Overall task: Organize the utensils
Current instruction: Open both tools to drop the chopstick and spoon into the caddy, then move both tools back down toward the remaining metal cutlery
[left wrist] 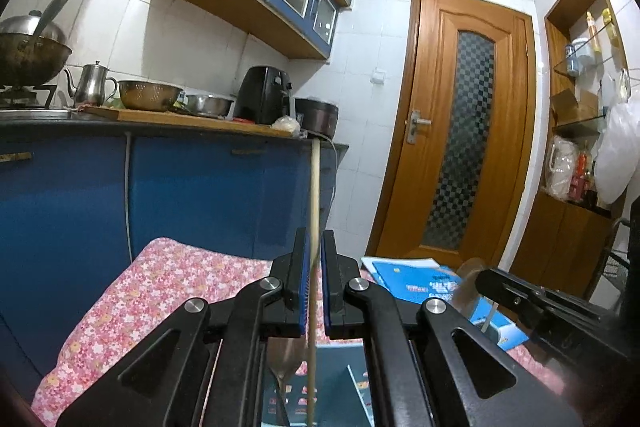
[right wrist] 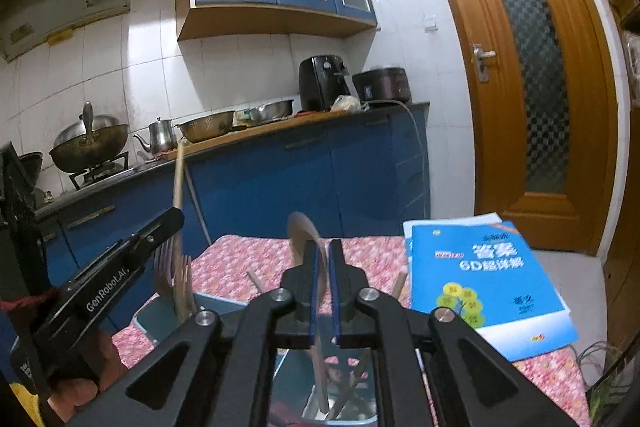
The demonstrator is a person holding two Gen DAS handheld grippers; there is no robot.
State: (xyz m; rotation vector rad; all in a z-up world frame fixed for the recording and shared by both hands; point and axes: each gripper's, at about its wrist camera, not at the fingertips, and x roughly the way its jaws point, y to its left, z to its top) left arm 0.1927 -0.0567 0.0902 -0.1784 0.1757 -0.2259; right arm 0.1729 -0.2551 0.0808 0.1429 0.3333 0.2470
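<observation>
My left gripper (left wrist: 315, 241) is shut on a pale chopstick (left wrist: 315, 187) that stands upright between its blue pads, its lower end reaching toward a teal holder (left wrist: 340, 391). A spoon bowl (left wrist: 284, 357) shows below the jaws. In the right wrist view the left gripper (right wrist: 160, 229) sits at the left, above wooden forks (right wrist: 172, 275) standing in the teal holder (right wrist: 156, 319). My right gripper (right wrist: 325, 247) has its pads slightly apart. A blurred wooden spoon (right wrist: 300, 233) stands between them, not pressed, its handle running down into a shiny container (right wrist: 360, 399).
A table under a pink floral cloth (right wrist: 248, 259) carries a blue book (right wrist: 480, 275) at the right. Blue kitchen cabinets (left wrist: 200, 195) with a worktop of pots and bowls stand just behind it. A wooden door (right wrist: 532, 75) is at the right.
</observation>
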